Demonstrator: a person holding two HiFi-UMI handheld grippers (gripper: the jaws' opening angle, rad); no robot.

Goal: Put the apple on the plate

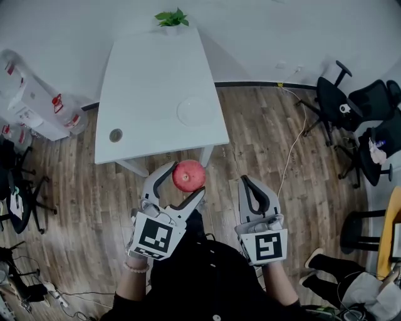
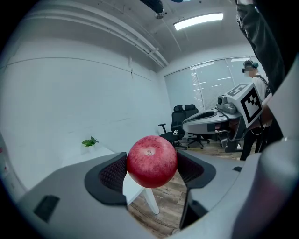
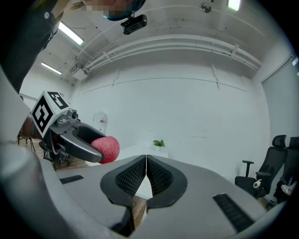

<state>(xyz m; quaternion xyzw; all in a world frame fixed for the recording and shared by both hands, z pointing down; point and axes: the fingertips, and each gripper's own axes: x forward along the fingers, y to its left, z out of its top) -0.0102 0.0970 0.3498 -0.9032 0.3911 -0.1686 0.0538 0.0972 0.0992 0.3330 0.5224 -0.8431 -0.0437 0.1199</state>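
Left gripper (image 1: 186, 179) clamps apple (image 2: 152, 161), dimple facing rearward.

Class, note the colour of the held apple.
Red; the round apple shows best in the left gripper view.

The white table (image 1: 150, 75) is open across its middle and left half. The plate (image 1: 196, 111) sits near the table's near right corner, with open wood floor (image 1: 263, 150) before the near edge. A small round object (image 1: 116, 135) by the near left corner and a potted plant (image 1: 171, 19) at the far edge stand well apart from the plate. Office chairs (image 1: 338, 103) stand well right of the table.
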